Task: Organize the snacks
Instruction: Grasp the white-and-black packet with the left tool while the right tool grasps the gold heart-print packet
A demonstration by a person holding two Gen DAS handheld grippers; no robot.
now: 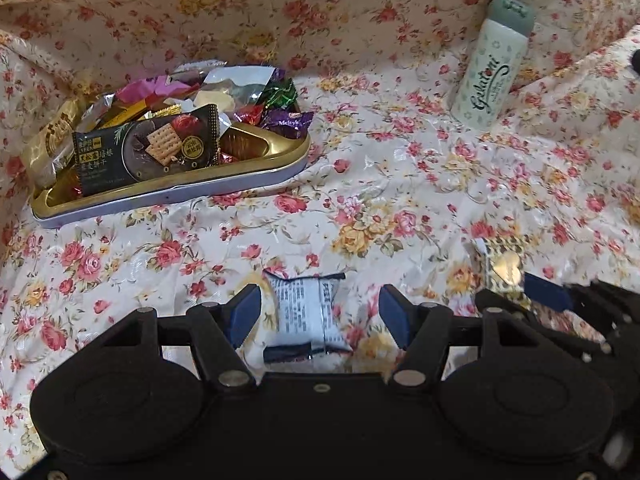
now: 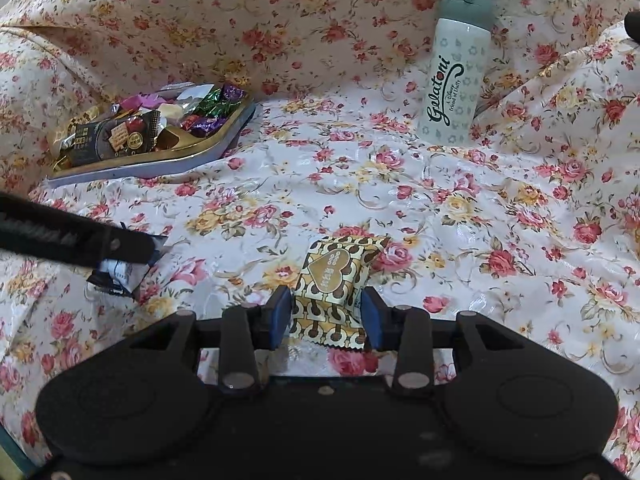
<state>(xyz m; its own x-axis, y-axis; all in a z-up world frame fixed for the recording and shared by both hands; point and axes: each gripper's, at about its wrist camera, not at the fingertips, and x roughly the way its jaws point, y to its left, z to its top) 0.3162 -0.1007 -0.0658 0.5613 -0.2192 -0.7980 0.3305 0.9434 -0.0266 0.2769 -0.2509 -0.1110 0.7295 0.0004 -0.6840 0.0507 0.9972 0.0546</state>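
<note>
The left gripper [image 1: 320,312], a black two-finger tool with blue pads, points steeply downward, its fingers spread well apart with clear gaps to either side of the grey-white printed snack packet [image 1: 308,312] between them; neither pad touches it. The right gripper [image 2: 326,316], of the same black build with blue pads, also tilts downward, its pads pressed against both sides of the gold-and-brown patterned snack packet [image 2: 336,280]. In the left wrist view it lies at about four o'clock, close alongside.
</note>
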